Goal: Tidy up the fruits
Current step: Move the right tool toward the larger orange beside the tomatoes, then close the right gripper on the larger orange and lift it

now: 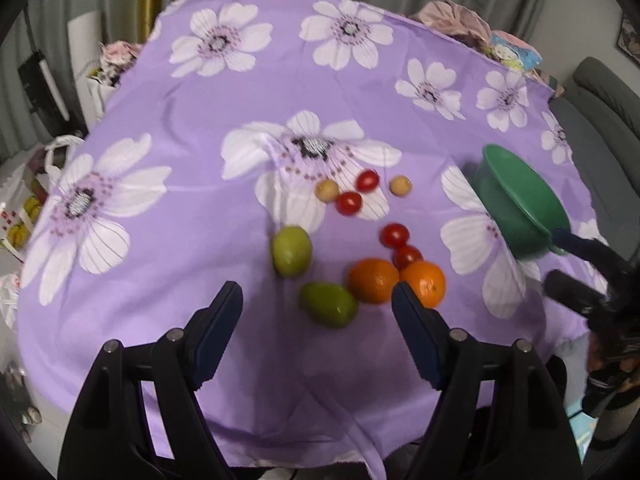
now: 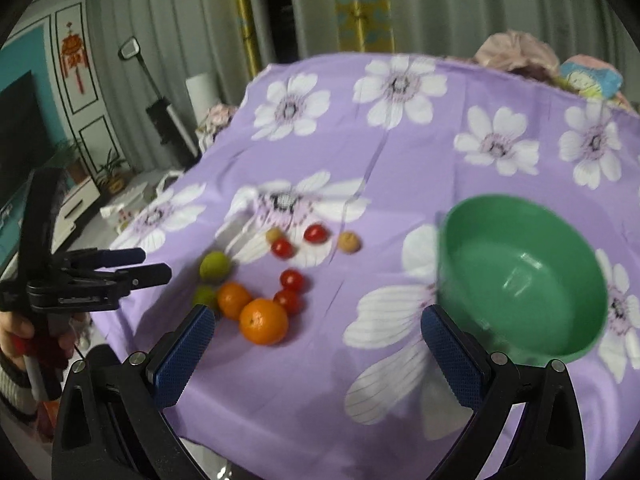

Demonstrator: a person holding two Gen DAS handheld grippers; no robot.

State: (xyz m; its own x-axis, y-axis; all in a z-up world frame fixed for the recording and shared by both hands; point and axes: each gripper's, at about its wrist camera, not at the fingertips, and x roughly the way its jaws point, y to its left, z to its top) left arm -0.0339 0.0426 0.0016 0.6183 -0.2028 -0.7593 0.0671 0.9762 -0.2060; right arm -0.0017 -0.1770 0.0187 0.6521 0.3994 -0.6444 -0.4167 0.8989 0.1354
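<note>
Loose fruit lies mid-table on the purple flowered cloth [image 1: 192, 92]: two oranges [image 1: 373, 281] [image 1: 426, 283], two green fruits [image 1: 329, 304] [image 1: 291, 250], several cherry tomatoes [image 1: 395, 235] and two small tan fruits [image 1: 401, 185]. My left gripper [image 1: 317, 304] is open and empty, just short of the near green fruit. A green bowl [image 2: 524, 276] is tilted at the right; in the left wrist view one finger of my right gripper [image 1: 570, 264] seems to touch its rim [image 1: 520, 196]. In the right wrist view my right gripper [image 2: 318, 328] is open, the bowl beside its right finger. The oranges [image 2: 264, 321] lie ahead.
Bags and clutter [image 1: 28, 200] stand off the table's left side. A grey chair [image 1: 604, 92] is at the right. Pink cloth and a cartoon-print item [image 2: 588, 80] sit at the far edge. The left gripper [image 2: 132, 266] shows at left in the right wrist view.
</note>
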